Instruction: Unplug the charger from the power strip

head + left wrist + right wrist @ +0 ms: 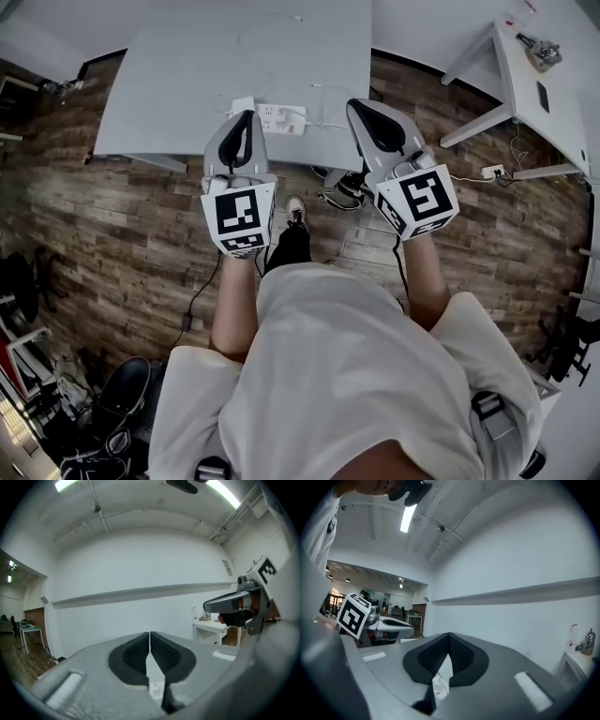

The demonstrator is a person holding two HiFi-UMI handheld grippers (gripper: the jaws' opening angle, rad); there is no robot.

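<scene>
Both grippers hung over the near edge of the table [169, 84], pointing roughly level at the far wall, and neither held anything. The left gripper [249, 116] had its pads pressed together with nothing between them. The right gripper [359, 106] was clenched empty as well.

The strip [286, 119] lay at the table's near edge between the two, its long axis running left to right, below the jaws. A white block that I took for the charger [241, 104] sat at the strip's left end, partly hidden behind the left gripper's tip. Whether it was still seated in a socket could not be made out.

The left gripper looked the nearer to it, so the pull would probably fall to that side, leaving the right free to pin the strip. Both would have to tip down and open first.

Only the head view showed this layout. The gripper views looked mostly at wall and ceiling, each catching the other gripper beside it and a mere sliver of white under its closed pads.
</scene>
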